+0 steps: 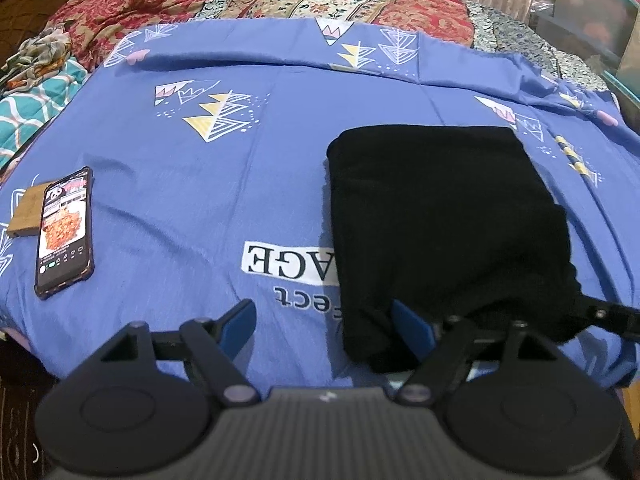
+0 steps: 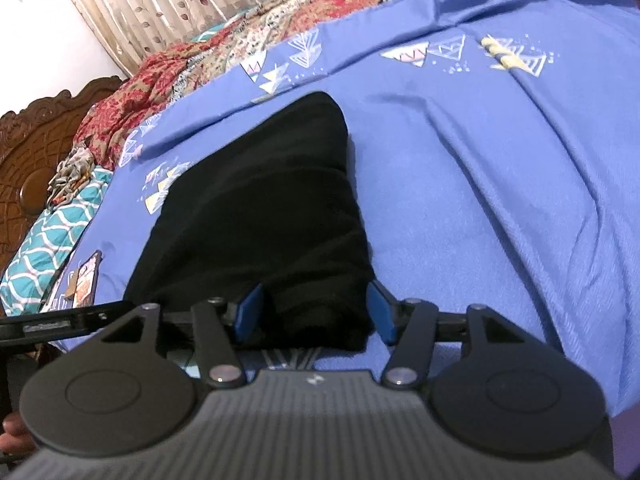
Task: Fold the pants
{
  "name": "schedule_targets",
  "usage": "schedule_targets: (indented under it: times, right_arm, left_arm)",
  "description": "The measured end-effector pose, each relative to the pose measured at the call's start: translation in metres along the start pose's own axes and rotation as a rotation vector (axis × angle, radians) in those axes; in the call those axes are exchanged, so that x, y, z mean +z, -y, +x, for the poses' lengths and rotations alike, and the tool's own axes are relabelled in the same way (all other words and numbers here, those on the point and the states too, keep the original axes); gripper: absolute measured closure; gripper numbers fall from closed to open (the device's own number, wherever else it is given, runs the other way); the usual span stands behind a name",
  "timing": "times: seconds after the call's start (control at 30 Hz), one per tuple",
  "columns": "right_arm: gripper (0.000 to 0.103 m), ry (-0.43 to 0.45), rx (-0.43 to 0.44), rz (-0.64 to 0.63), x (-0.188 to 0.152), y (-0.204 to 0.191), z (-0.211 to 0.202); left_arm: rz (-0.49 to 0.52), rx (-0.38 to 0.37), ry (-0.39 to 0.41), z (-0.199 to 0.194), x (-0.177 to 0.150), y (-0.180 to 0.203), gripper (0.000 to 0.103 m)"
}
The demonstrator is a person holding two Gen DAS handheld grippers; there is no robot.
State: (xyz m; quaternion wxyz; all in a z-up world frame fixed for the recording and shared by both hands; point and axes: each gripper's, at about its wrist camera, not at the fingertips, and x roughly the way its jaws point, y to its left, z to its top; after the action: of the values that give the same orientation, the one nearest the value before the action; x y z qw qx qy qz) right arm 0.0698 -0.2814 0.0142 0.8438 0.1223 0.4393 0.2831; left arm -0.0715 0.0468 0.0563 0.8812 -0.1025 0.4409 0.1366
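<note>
While both grippers, left and right, stand spread apart at their near edge, the black pants lie folded in a thick rectangle on the blue sheet

txt: "AGE", upside down, white label | on: blue bedsheet | below: "ect" | phone screen: unreadable

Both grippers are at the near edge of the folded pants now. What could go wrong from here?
1. The right gripper is open astride only the near corner of the black pants; closing there may catch one layer, and the fold could fall open.
2. The left gripper is open, one finger at the hem; dragging may bunch the blue bedsheet.
3. A leftward sweep could hit the smartphone.
</note>
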Motion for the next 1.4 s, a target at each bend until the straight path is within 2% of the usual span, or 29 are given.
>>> schedule_targets:
  times: [0.13,0.37,0.57,0.77,0.87,1.0,1.4]
  right_arm:
    - [0.039,-0.059,-0.006,0.041,-0.004,0.006,0.012]
    - [0.038,-0.051,0.001,0.040,-0.006,0.001,0.009]
    - [0.034,-0.052,0.013,0.046,-0.007,0.003,0.010]
    - [0.026,-0.053,0.032,0.041,-0.007,0.003,0.012]
    - [0.024,-0.053,0.037,0.034,-0.007,0.002,0.012]
    - [0.021,-0.051,0.044,0.035,-0.008,0.003,0.013]
    - [0.015,-0.046,0.039,0.007,-0.011,-0.008,0.018]
  left_arm:
    - [0.014,0.010,0.000,-0.003,-0.004,0.003,0.025]
    - [0.051,0.003,-0.025,-0.003,-0.011,0.008,0.024]
    - [0.041,0.014,-0.051,0.008,-0.014,0.007,0.018]
    - [0.040,0.013,-0.077,0.018,-0.017,0.006,0.015]
    - [0.035,0.014,-0.102,0.024,-0.019,0.005,0.015]
    - [0.019,0.035,-0.144,0.037,-0.023,0.002,0.020]
    - [0.016,0.031,-0.145,0.045,-0.023,0.000,0.013]
